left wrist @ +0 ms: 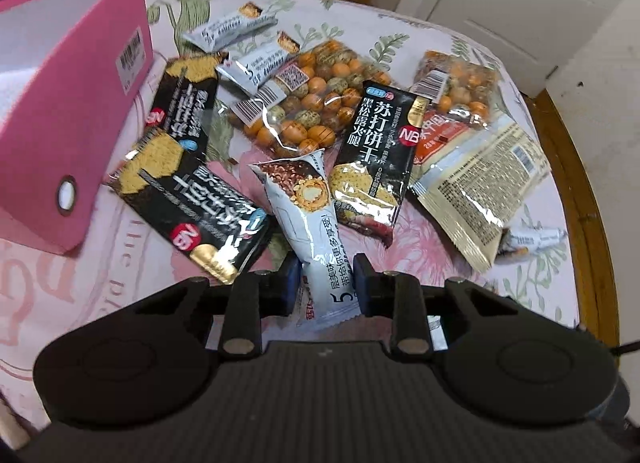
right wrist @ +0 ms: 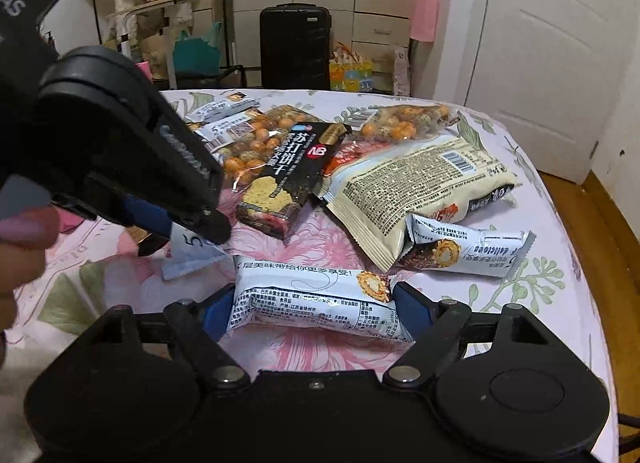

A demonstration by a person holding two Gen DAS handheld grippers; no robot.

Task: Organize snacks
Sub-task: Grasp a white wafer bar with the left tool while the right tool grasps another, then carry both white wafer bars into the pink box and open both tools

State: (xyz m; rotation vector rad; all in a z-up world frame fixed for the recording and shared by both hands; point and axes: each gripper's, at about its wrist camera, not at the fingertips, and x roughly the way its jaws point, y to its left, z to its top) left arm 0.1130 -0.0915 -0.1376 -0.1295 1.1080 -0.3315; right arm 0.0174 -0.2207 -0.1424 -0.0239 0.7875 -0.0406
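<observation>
Floral cloth (right wrist: 520, 303) covers the round table under both your grippers. Your right gripper (right wrist: 320, 305) has its blue pads pressed against the two ends of a white wafer bar (right wrist: 316, 303), which lies crosswise between them. Your left gripper (left wrist: 327, 283) pinches the near end of another white bar (left wrist: 308, 223), its length pointing away over the pile. Beyond sit black soda-cracker packs (left wrist: 372, 151), a bag of coated peanuts (left wrist: 304, 99), and, on the left, a pink box (left wrist: 60, 103).
</observation>
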